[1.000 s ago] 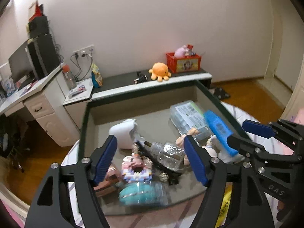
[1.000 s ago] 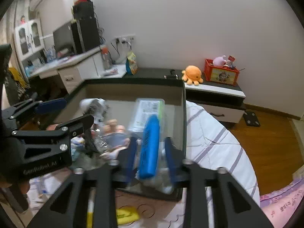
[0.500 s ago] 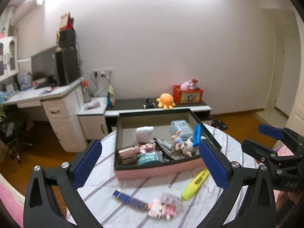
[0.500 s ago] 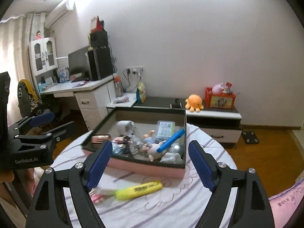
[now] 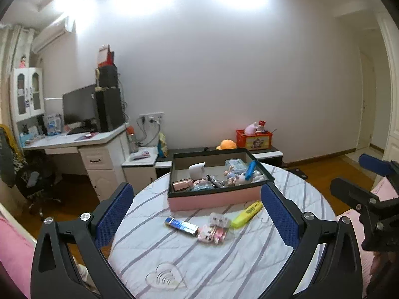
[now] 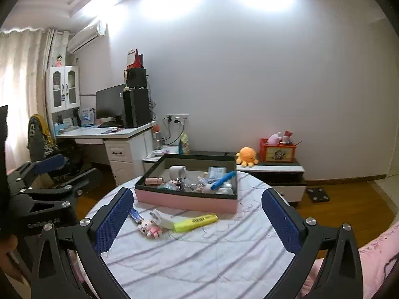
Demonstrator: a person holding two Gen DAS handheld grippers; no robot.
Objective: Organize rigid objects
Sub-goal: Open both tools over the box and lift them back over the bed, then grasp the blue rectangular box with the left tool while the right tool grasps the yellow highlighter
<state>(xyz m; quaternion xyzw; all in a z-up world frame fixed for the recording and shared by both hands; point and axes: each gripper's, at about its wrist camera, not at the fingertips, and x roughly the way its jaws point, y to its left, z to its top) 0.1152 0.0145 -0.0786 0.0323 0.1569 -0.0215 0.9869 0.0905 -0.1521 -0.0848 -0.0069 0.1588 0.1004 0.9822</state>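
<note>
A pink box with a black rim (image 5: 215,200) (image 6: 184,200) stands at the far side of a round striped table (image 5: 199,261). It holds several small things, among them a blue tube (image 5: 250,170) (image 6: 222,177) and a white cup-like thing (image 5: 196,170). In front of it lie a yellow highlighter (image 5: 247,213) (image 6: 195,223), a blue flat pack (image 5: 181,225) (image 6: 136,214) and a small pink toy (image 5: 212,234) (image 6: 149,228). My left gripper (image 5: 198,216) is open and empty, held back above the table's near side. My right gripper (image 6: 195,220) is open and empty too.
A white desk with monitor and tower (image 5: 82,134) stands at the left. A low cabinet (image 6: 271,172) behind the table carries an orange plush octopus (image 6: 247,155) and a red box (image 6: 276,150). A chair (image 6: 40,137) is at far left. Wooden floor lies to the right.
Both grippers have pulled far back and up from the box. The right gripper, which was shut on the blue tube over the box, has let it go; the tube lies in the box.
</note>
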